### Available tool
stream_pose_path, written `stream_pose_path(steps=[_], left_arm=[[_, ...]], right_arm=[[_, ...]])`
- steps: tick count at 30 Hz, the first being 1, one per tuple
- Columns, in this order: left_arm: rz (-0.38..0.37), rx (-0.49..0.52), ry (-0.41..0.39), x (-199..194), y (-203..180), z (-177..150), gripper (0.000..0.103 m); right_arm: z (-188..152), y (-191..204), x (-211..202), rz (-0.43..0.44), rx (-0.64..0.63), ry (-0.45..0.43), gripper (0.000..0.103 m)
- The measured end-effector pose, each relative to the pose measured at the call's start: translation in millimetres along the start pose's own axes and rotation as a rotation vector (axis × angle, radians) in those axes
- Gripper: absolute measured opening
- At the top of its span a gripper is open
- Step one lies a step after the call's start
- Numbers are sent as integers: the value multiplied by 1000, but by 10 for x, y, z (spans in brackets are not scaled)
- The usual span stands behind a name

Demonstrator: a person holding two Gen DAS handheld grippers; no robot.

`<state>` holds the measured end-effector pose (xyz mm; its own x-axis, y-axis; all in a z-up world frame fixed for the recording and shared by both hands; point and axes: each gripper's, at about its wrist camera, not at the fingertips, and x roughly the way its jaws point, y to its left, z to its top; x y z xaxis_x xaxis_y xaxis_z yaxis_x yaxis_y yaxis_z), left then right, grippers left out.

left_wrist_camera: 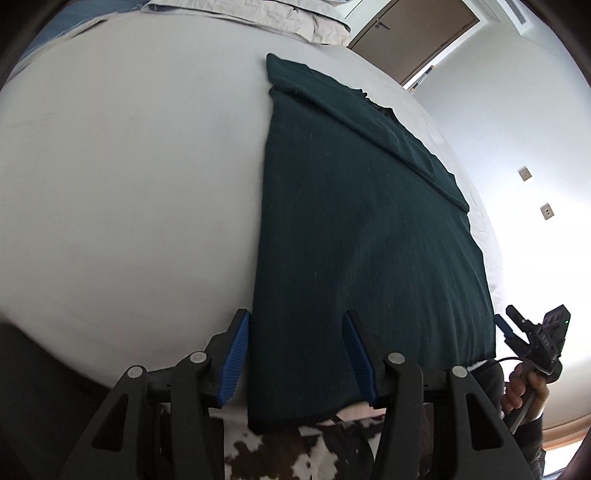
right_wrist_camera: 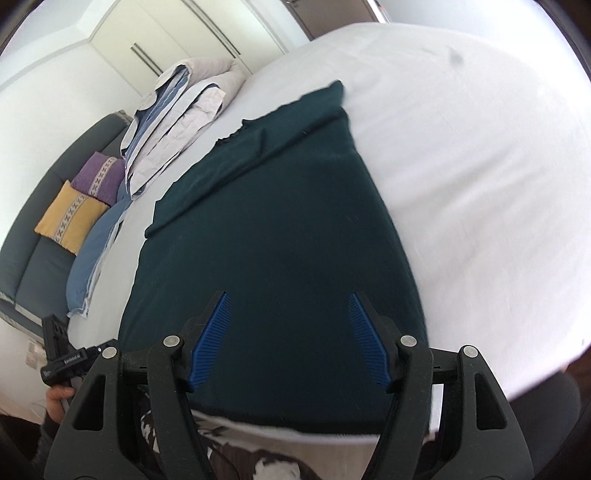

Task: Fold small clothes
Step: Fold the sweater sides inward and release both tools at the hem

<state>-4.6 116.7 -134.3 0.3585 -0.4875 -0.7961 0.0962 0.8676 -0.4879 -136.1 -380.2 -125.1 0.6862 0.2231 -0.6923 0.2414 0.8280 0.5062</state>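
A dark green garment (left_wrist_camera: 354,229) lies flat on the white bed (left_wrist_camera: 129,184), folded lengthwise with a sleeve laid across its far part. Its near hem hangs over the bed's front edge. My left gripper (left_wrist_camera: 295,325) is open, just above the garment's near left corner, holding nothing. In the right wrist view the same garment (right_wrist_camera: 280,229) fills the middle. My right gripper (right_wrist_camera: 290,306) is open above its near part, holding nothing. The right gripper also shows in the left wrist view (left_wrist_camera: 532,332), beside the garment's near right corner.
Folded pale bedding (right_wrist_camera: 184,125) lies at the bed's far left. A dark sofa (right_wrist_camera: 33,229) with a yellow cushion (right_wrist_camera: 70,218) and a purple cushion (right_wrist_camera: 99,177) stands left. A brown-and-white cowhide rug (left_wrist_camera: 295,454) lies below the bed's front edge. A door (left_wrist_camera: 413,33) is behind.
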Motion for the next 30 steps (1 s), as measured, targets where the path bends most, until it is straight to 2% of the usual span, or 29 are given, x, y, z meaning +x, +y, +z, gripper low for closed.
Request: stream_pose_path(steps=[8, 10, 16, 21, 26, 30], left_arm=[[-103, -105, 45, 50, 163, -39, 51], [-119, -121, 60, 63, 188, -52, 45], [-108, -142, 76, 77, 235, -73, 21], [-95, -144, 76, 79, 250, -82, 9], [-75, -136, 60, 40, 266, -113, 7], [-73, -129, 56, 25, 237, -116, 7]], right_arm=[[-45, -331, -163, 28, 81, 2, 65], [-18, -383, -181, 31, 93, 4, 65], [-39, -497, -262, 12, 115, 27, 64], [-49, -621, -431, -42, 137, 36, 64], [-130, -777, -398, -77, 165, 117, 64], [-160, -784, -329, -82, 149, 141, 64]])
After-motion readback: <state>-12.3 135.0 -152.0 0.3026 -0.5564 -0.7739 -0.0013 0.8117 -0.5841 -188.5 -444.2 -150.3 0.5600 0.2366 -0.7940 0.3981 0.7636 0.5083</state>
